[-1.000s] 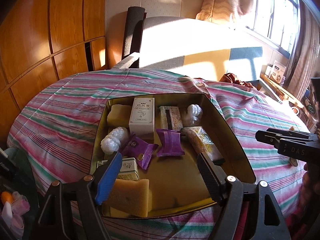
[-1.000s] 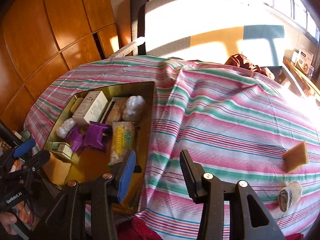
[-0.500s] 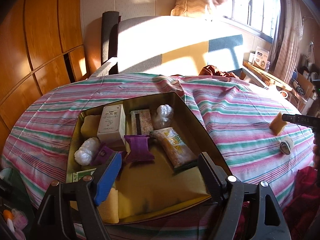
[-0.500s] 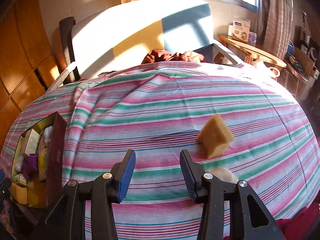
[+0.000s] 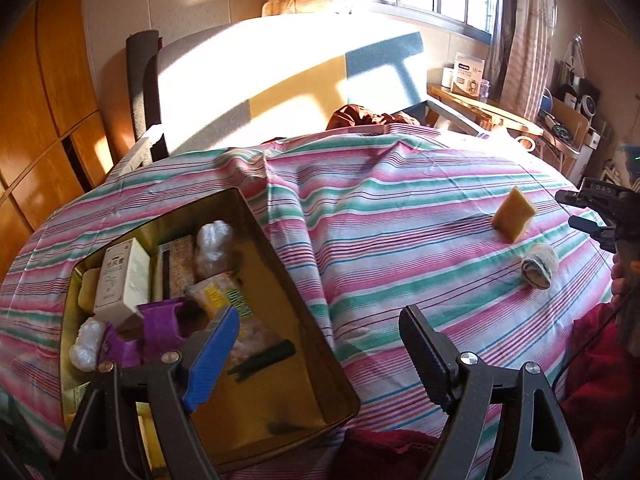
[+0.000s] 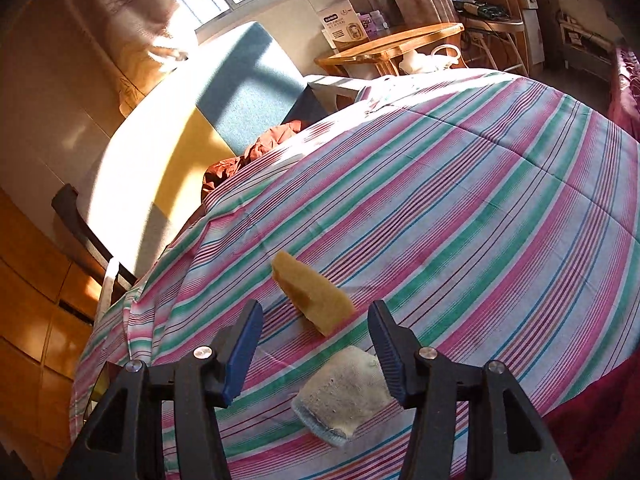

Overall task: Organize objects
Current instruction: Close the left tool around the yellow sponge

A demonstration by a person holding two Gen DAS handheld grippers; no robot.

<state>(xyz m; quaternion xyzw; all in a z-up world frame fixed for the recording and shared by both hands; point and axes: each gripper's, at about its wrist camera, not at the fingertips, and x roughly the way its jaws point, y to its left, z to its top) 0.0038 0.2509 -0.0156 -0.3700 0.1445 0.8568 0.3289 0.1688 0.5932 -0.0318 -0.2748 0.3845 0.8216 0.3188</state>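
An open gold tin lies on the striped bedspread, holding a white box, purple packets, a snack packet and plastic-wrapped lumps. My left gripper hovers over the tin's right rim, its jaws opening slightly with nothing between them. Further right stand a yellow sponge and a grey-white folded pad. My right gripper hangs over them, jaws opening. The sponge sits at its fingertips, the pad lower between its fingers; neither is touched.
A padded headboard and wooden wall panels close off the back and left. A wooden side table carries a box by the window. Rust-red cloth lies at the bed's head. A hand and red sleeve hold the right gripper.
Both views swung right. The tin slid to the left of the left view. My right gripper travelled from the tin to the sponge and pad, rolled, and its jaws widened.
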